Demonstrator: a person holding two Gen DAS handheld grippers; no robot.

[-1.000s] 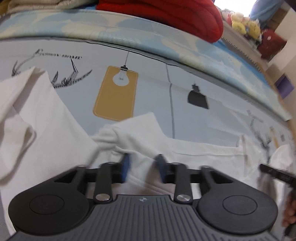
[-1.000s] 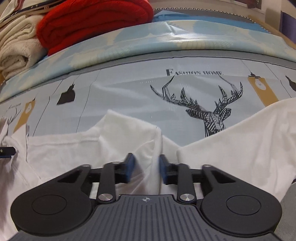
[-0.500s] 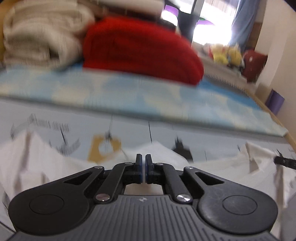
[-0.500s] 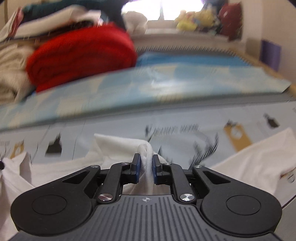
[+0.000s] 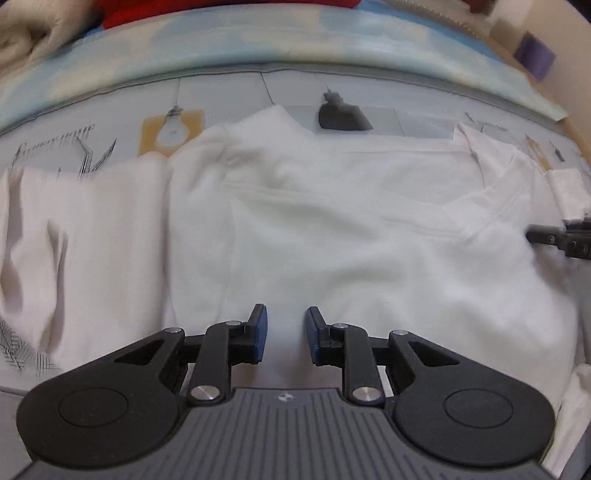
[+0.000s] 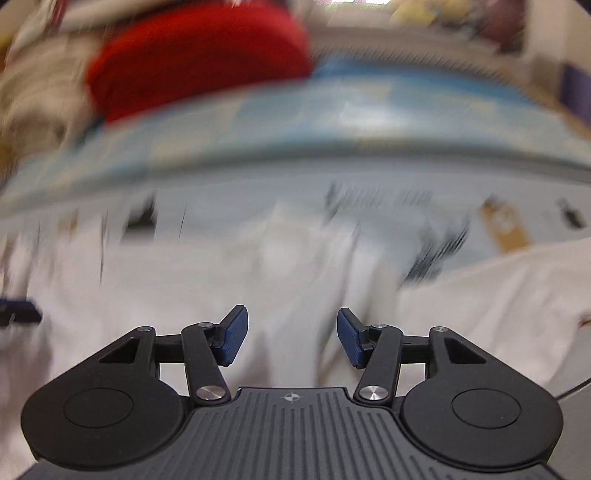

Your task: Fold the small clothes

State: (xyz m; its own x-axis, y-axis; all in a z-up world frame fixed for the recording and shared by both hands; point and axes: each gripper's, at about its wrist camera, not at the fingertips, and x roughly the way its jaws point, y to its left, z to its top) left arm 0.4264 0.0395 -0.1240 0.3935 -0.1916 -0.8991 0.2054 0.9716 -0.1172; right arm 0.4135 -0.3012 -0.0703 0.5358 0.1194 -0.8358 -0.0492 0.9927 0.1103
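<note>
A small white garment (image 5: 332, 229) lies spread on the printed grey bed sheet (image 5: 221, 96), folded over on itself, its collar toward the right. My left gripper (image 5: 284, 332) is open and empty just above its near part. My right gripper (image 6: 291, 332) is open and empty over the same white garment (image 6: 288, 266); that view is blurred by motion. The right gripper's tip (image 5: 557, 238) shows at the right edge of the left wrist view, and the left gripper's tip (image 6: 18, 314) at the left edge of the right wrist view.
A second white cloth (image 5: 74, 236) lies to the left, and another white cloth (image 6: 498, 295) to the right. A red folded blanket (image 6: 199, 51) and beige bedding (image 5: 33, 26) are piled at the back of the bed. A light blue quilt edge (image 5: 332, 40) runs behind.
Both grippers were shut on the garment's edge half a second ago and lifted it. Now both are open, and the garment lies folded over under them.
</note>
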